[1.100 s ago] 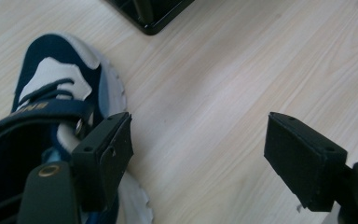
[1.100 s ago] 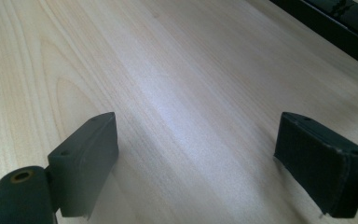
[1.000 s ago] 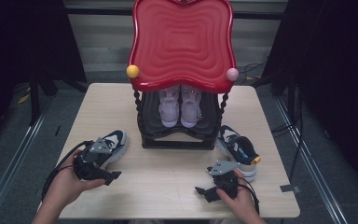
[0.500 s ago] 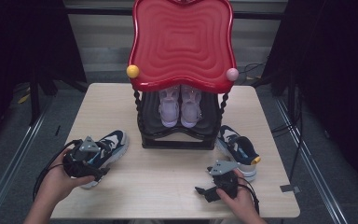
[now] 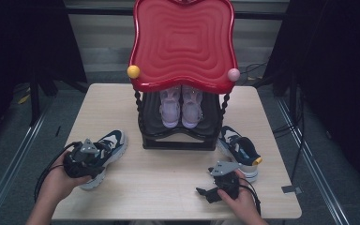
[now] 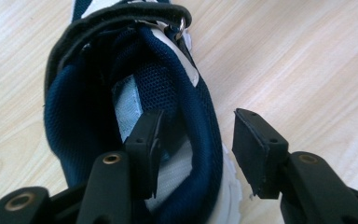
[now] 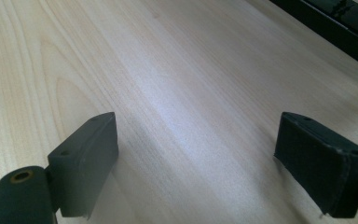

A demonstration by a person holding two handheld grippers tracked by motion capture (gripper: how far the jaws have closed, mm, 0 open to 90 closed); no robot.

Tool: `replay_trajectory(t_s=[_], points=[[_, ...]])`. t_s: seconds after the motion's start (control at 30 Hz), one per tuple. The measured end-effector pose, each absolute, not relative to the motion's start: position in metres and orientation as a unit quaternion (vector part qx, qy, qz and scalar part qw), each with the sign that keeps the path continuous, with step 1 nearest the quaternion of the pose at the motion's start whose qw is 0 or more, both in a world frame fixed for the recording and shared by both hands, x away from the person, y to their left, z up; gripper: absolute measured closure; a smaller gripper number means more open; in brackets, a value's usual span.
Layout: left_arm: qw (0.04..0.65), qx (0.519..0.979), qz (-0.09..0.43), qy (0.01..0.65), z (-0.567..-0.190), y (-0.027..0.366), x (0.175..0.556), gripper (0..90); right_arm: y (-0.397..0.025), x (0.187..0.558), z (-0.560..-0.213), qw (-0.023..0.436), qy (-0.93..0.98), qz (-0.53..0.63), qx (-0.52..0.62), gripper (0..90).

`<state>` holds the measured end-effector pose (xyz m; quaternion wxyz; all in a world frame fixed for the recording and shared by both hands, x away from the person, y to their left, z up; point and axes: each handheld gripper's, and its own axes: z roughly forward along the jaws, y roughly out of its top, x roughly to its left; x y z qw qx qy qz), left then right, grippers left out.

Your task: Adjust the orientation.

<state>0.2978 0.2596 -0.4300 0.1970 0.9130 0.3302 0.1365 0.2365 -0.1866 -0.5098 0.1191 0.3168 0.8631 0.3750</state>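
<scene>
Gripping step at hand: left tongs (image 6: 193,140) gaping astride the collar of the sneaker (image 5: 104,151) left of the rack (image 5: 180,136), needing closure next; right tongs (image 7: 196,158) spread, idle.

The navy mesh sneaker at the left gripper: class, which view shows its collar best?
The left gripper view: the navy mesh sneaker shows close, collar between open jaws. The high view shows it whole but small.

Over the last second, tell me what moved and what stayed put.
The left gripper moved from the bare table onto the navy sneaker at the left; its jaws now straddle the padded collar, one inside, one outside, not yet closed. The right gripper stayed open over the table, and the other sneaker and rack stayed put.
</scene>
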Motion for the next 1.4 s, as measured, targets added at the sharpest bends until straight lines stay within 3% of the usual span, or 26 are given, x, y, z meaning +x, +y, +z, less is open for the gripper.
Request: replay_trajectory(t_s=[0.23,0.47,0.77,0.9,1.1,1.23,1.4], points=[[0.203,0.906,0.113,0.355,-0.427,0.257,0.303,72.4,-0.187,0.237,-0.51,0.119,0.863,0.375,0.316,12.7],[0.227,0.877,0.117,0.407,-0.428,0.246,0.31,74.5,-0.187,0.237,-0.51,0.119,0.864,0.375,0.315,12.7],[0.224,0.881,0.114,0.4,-0.428,0.226,0.319,73.7,-0.187,0.237,-0.51,0.118,0.864,0.375,0.315,12.7],[0.248,0.878,0.104,0.397,-0.427,0.231,0.318,69.8,-0.187,0.237,-0.51,0.118,0.864,0.375,0.315,12.6],[0.275,0.871,0.116,0.39,-0.416,0.242,0.31,53.7,-0.187,0.237,-0.51,0.119,0.864,0.375,0.315,12.6],[0.26,0.887,0.117,0.362,-0.413,0.247,0.303,43.7,-0.187,0.237,-0.51,0.118,0.864,0.375,0.315,12.7],[0.243,0.902,0.126,0.334,-0.414,0.249,0.299,46.0,-0.187,0.237,-0.51,0.119,0.864,0.375,0.314,12.6]])
